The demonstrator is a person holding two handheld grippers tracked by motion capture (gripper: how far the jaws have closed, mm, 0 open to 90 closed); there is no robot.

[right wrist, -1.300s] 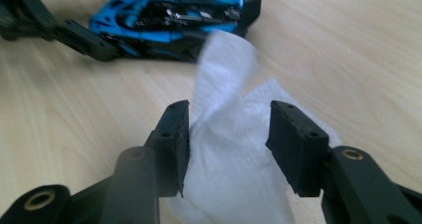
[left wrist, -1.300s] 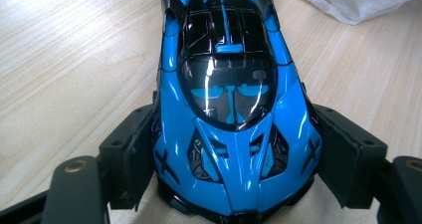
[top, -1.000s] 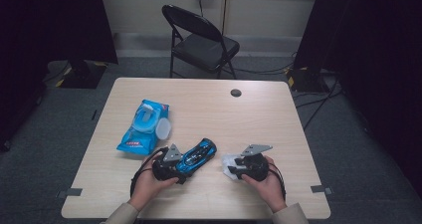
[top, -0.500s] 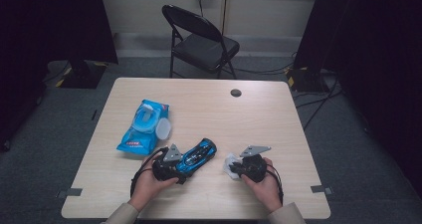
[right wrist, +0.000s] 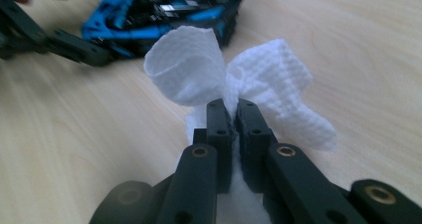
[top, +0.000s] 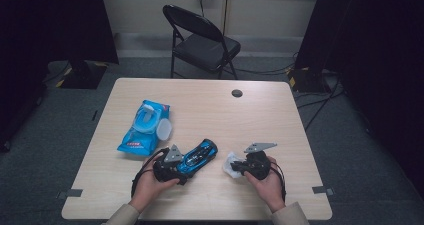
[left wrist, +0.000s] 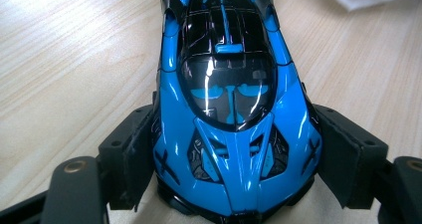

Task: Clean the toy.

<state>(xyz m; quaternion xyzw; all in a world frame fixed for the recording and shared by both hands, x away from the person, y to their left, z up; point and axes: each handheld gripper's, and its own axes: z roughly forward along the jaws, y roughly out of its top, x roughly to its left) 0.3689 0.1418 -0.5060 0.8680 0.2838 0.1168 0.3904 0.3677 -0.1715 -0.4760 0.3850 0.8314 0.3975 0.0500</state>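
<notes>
Pale wooden counter [top: 280,110] carries a blue toy car [top: 199,156] near the front edge, clamped by the left gripper [top: 172,166] to steady it, while the right gripper [top: 243,167] has just pinched a white wipe [right wrist: 234,84] beside it (probably for cleaning); the wipes pack [top: 145,127] lies behind.

Dim room in high view, dark corners and black side panels; table [top: 200,110] lit evenly from above, soft shadows only. Picture slightly soft, low detail. Left gripper view bright and sharp; white glare streaks on toy car [left wrist: 231,104] roof and glossy hood. Right gripper view: white wipe [right wrist: 239,84] near overexposed, sharp at jaws; car behind and near gripper parts at bottom blurred.
</notes>
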